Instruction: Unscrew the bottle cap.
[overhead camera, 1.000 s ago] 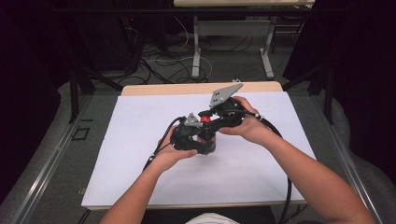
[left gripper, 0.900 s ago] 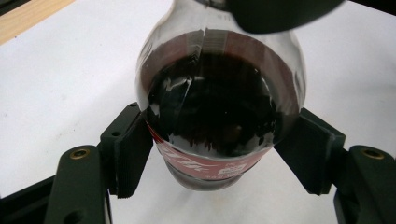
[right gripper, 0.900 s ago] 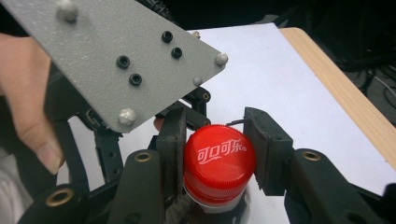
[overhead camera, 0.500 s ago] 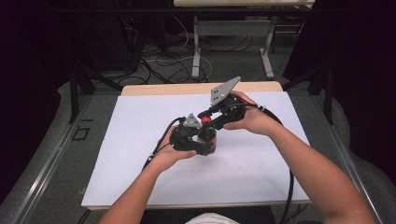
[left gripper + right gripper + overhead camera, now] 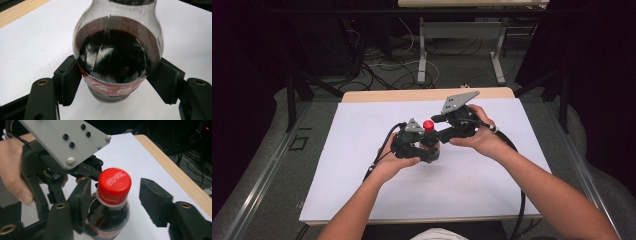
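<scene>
Table (image 5: 362,200): white top, wide bare room all round; far wood edge well off.
Bottle (image 5: 117,57): upright mid-table, dark cola.
Left gripper (image 5: 117,82): jaws clamped on the bottle's body; hold firm.
Right gripper (image 5: 113,197): jaws apart astride the red cap (image 5: 114,183); centre, close squarely, then twist.

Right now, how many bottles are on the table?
1. The cola bottle stands mid-table on the white sheet, clamped at its body by the left tongs. The right tongs sit open around its red cap. Nothing suggests another hidden.
</scene>
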The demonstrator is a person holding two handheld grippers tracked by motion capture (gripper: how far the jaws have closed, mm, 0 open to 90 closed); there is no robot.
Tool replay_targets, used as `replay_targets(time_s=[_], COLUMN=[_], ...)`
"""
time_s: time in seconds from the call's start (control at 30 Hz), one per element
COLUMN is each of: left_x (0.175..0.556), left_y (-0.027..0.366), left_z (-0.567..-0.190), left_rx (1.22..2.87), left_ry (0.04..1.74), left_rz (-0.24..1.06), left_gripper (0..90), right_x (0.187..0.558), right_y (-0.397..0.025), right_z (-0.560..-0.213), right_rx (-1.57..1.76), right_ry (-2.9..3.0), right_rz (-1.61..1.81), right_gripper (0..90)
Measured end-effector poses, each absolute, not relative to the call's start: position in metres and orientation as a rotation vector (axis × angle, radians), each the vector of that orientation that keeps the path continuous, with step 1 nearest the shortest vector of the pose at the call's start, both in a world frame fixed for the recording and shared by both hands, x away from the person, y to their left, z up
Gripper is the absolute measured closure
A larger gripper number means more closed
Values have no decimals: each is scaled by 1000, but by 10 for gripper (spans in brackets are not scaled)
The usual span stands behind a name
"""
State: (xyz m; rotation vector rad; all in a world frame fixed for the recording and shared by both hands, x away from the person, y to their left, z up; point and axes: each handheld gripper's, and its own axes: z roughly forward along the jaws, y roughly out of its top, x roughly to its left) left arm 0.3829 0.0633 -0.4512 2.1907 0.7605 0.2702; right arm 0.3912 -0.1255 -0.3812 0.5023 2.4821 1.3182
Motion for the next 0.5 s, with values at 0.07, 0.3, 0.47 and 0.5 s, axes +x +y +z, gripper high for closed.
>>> replay_targets(time_s=[0.07, 0.3, 0.47, 0.5], left_x=[383, 383, 382, 381], left_y=[64, 61, 60, 59], left_z=[-450, -451, -451, -451], left_rx=[2201, 2195, 2198, 2188], left_ry=[761, 759, 748, 751], left_rz=[269, 273, 272, 278], left_gripper=[310, 311, 311, 311], right_x=[387, 380, 381, 383], right_y=[-124, -118, -115, -115], right_z=[-382, -385, -386, -386], right_rx=[522, 528, 517, 503], right_ry=[2451, 2399, 2406, 2406], right_rz=[1296, 1306, 1317, 1319], right_gripper=[466, 490, 500, 503])
